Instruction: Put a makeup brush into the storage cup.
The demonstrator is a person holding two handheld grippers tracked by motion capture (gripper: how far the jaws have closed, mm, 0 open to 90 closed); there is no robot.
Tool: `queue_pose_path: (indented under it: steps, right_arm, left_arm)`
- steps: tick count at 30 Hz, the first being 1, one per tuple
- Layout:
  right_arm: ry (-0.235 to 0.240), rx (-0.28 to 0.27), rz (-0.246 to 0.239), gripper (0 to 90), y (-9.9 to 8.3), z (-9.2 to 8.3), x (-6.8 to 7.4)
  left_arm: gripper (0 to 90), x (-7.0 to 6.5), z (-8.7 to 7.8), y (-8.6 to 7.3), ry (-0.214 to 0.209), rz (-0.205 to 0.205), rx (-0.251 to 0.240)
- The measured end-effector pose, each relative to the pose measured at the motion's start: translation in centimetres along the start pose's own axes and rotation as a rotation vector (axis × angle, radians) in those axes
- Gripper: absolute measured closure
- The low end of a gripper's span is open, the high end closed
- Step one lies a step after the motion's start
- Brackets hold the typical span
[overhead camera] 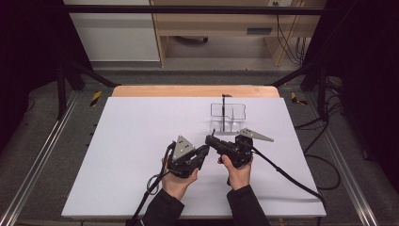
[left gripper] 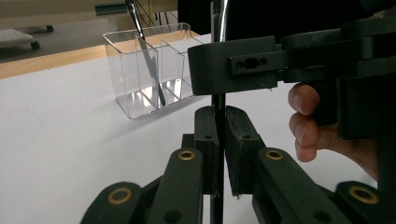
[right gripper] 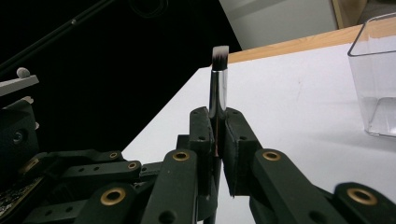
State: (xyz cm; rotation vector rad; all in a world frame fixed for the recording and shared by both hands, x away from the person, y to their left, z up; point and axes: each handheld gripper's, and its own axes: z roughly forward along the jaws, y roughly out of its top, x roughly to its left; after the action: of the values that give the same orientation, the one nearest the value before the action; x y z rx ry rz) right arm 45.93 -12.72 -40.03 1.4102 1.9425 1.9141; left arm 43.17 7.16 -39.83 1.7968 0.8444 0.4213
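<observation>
White table carried a clear divided holder, which stood just beyond the two grippers, past the right one's plate; one dark brush leaned in a compartment of it already. Left gripper and right gripper met tip to tip in front of the person, well short of the holder's rim. Both were clamped on the same makeup brush: left gripper's jaws were together on the thin dark handle, low down, and right gripper's jaws were pressed on the shaft just under the silver ferrule, above the left's hold, bristles sticking up past the pads. Brush stood roughly upright between them. Step in hand looked like a handover, left to right, with the brush not yet in the holder. Next move probably called for the left jaws to part while the right kept its clamp, then the right hand carrying the brush up and over to the holder and lowering it handle-first into a free compartment. Risk: brush slipping or tilting once one grip let go.
</observation>
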Motion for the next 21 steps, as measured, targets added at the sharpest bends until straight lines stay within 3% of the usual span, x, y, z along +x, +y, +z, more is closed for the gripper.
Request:
queue_pose_path:
  steps: [7, 18, 21]
  right_arm:
    - [0.009, -0.007, -0.009, 84.1, 0.1, -0.2, 0.1]
    - [-0.041, -0.044, -0.073, 84.0, 0.3, -0.7, 0.0]
    - [-0.049, -0.048, -0.09, 84.0, 0.4, -0.9, -0.1]
  left_arm:
    - [81.7, 0.3, -0.1, 0.1, -0.028, 0.003, -0.007]
    - [57.0, 2.1, -1.3, 0.5, -0.064, 0.035, 0.031]
    - [49.0, 2.8, -1.8, 0.6, -0.09, 0.036, 0.041]
